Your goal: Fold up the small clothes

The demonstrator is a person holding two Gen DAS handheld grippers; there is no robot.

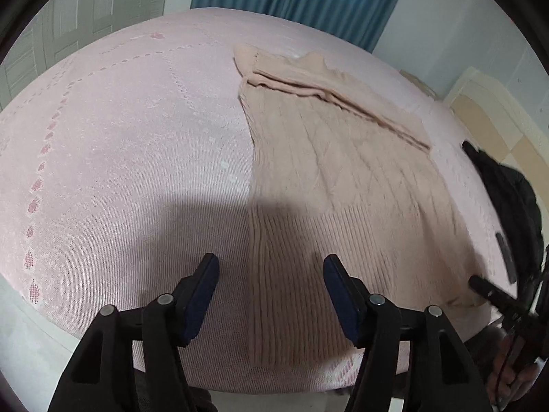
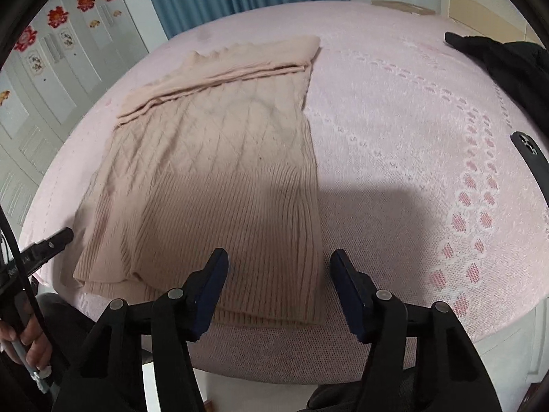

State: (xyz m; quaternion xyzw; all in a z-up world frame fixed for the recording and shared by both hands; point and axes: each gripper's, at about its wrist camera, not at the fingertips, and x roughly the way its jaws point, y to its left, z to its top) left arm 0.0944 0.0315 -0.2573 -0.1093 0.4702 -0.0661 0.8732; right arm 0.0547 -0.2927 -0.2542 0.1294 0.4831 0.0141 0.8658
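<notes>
Black-armed and blue-padded, the left gripper (image 1: 271, 267) hangs just over the near hem of the beige knit sweater (image 1: 329, 178), its fingers standing well apart with nothing between them. Its left finger sits above the bare pink bedspread (image 1: 120, 171) and its right finger above the ribbed band, so the garment's left edge runs up between them. The right gripper (image 2: 279, 264) mirrors this at the other near corner — fingers likewise apart and empty, one over the ribbing, the other over bare bed, the sweater's right edge passing between.

The sweater lies flat on the bed, its long axis running straight away from both tools: ribbed hem nearest, cable pattern in the middle, sleeves already folded across the far end near the collar. Each hand is nearer its own corner, and neither has hold of cloth yet.

Judging from this, the next fold likely turns on pinching both hem corners and carrying them away toward the collar — a matched pair of grips, or the knit will skew. A black garment (image 2: 497, 58) and a phone (image 2: 532, 168) lie well off to the right.
</notes>
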